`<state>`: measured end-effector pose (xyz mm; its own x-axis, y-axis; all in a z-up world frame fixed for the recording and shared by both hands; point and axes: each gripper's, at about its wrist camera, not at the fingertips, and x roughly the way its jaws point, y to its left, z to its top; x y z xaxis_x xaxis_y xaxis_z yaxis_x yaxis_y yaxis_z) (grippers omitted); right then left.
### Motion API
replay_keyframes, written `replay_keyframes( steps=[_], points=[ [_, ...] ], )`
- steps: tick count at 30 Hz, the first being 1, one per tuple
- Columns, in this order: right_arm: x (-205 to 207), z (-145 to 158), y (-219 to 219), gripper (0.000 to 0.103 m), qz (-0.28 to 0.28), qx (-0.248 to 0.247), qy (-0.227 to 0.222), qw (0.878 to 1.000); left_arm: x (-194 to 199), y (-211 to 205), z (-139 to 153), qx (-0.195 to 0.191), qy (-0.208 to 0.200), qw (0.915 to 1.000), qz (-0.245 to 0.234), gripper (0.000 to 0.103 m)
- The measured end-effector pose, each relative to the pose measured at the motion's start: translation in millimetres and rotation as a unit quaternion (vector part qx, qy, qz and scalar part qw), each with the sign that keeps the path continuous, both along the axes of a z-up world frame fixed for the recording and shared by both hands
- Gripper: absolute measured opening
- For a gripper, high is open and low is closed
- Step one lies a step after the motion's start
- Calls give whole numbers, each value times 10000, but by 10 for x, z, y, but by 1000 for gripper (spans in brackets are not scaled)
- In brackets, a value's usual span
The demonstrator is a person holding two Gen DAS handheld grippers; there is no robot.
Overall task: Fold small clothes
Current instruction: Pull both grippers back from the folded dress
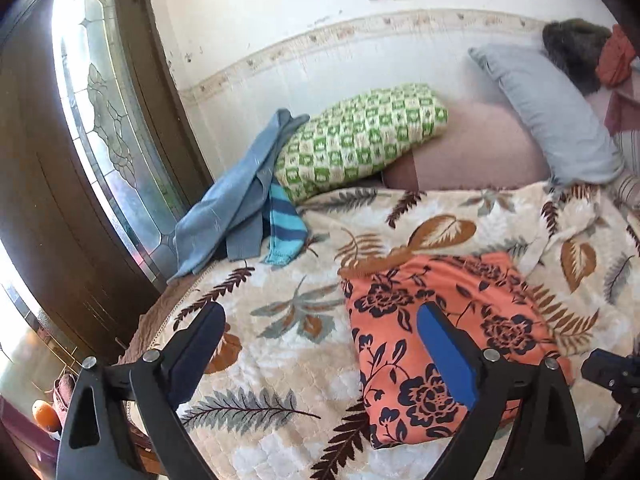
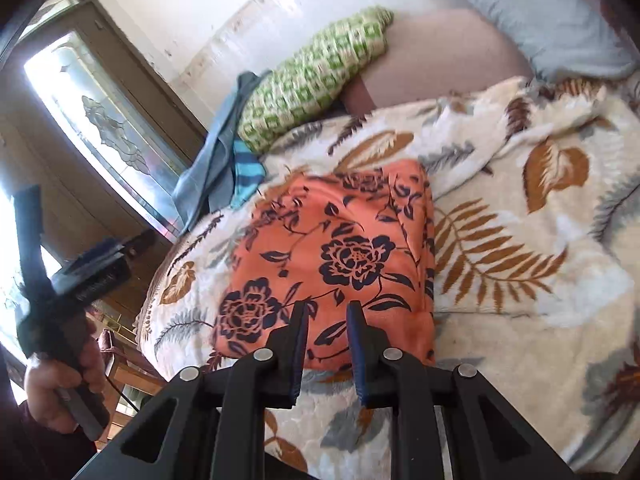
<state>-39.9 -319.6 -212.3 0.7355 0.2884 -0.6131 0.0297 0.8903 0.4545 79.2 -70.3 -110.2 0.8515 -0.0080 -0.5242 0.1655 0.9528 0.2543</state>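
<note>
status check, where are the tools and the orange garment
Left tool wide open, empty. Right tool nearly closed, nothing between. Orange floral garment lies folded on bedspread, released. Nothing in the way.

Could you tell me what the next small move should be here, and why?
Probably reach the left gripper toward the blue clothes heaped by the green pillow. The orange garment already lies folded flat on the blanket, both grippers are empty, and that pile looks unfolded.

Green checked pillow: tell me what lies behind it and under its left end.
Behind the green checked pillow stands the white wall. A blue garment leans on its left end, with a striped piece below. Whatever lies beneath the pillow is covered.
</note>
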Motion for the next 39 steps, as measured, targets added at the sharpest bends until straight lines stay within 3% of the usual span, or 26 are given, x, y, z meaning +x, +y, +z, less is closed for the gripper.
replay_keyframes(
  steps=[6,13,25,39],
  points=[
    [-311,519,195,22,18,-475,-534,9974,-328,91,385,-285,-197,9993,-140,98],
    [-478,890,463,22,69,-874,-944,9917,-575,180,566,-578,-313,9977,-165,98],
    [-500,1099,733,22,-85,-1283,-1026,9864,-588,287,463,-633,-116,9979,-66,98],
    [-393,991,896,22,60,-1354,-888,9868,-540,480,314,-688,127,9975,81,98]
  ],
)
